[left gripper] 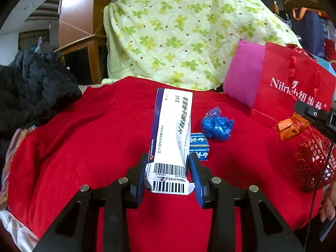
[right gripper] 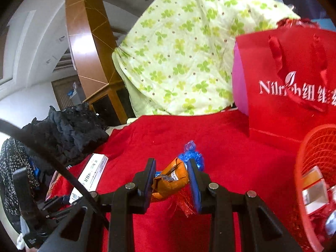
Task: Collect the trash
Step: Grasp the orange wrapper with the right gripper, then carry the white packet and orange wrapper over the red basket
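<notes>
Surface: we record a red cloth (left gripper: 84, 147) spread over it, a black garment (left gripper: 37, 88) heaped at its left edge and a clover-print quilt (left gripper: 178, 31) behind. We note a wooden cabinet (left gripper: 84, 52) beyond.

Left gripper (left gripper: 168, 168): jaws clamped on a white box (left gripper: 170, 134).

Right gripper (right gripper: 171, 180): jaws pinching an orange wrapper (right gripper: 172, 180).

On the cloth: a blue wrapper (left gripper: 216, 125). A red basket (right gripper: 317, 168) stands right, before a red bag (left gripper: 289, 84).

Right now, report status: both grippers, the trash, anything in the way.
Left gripper shut on white medicine box. Right gripper shut on orange wrapper. Red mesh basket alongside, path clear. Blue wrapper uncollected.
</notes>
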A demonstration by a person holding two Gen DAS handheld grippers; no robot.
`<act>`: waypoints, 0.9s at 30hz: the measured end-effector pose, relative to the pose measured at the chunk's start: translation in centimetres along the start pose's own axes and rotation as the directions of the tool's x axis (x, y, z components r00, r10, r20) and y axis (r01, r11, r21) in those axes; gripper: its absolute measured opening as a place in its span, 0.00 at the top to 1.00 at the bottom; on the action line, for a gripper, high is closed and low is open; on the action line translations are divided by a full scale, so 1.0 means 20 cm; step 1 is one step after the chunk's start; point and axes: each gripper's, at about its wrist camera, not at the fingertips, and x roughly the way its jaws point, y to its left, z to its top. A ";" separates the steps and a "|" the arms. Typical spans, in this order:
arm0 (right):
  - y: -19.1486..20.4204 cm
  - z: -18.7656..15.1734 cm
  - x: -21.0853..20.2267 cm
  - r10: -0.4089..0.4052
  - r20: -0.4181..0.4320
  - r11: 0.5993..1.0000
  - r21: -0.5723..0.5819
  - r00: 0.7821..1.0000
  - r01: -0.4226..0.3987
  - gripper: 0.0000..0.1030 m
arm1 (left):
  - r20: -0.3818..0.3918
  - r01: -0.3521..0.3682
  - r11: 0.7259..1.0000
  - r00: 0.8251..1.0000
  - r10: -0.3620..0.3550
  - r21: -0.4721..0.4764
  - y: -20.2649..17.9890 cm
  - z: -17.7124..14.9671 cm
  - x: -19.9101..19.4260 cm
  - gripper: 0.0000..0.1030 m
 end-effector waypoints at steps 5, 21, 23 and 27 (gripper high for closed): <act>0.00 0.00 -0.13 0.005 0.059 0.999 -0.037 0.998 -0.003 0.68 | 0.041 -0.013 0.999 0.999 0.011 0.038 -0.09 0.05 -0.10 0.61; -0.22 0.05 -0.39 -0.023 0.184 1.000 0.015 0.983 0.021 0.68 | 0.111 0.006 0.987 0.994 -0.024 0.163 -0.42 0.13 -0.28 0.61; -0.26 0.06 -0.41 -0.030 0.192 0.999 0.024 0.981 0.026 0.68 | 0.116 0.011 0.984 0.993 -0.032 0.176 -0.46 0.14 -0.29 0.61; -0.34 0.07 -0.47 -0.046 0.211 0.998 0.051 0.976 0.036 0.68 | 0.119 0.031 0.980 0.991 -0.055 0.197 -0.55 0.15 -0.30 0.61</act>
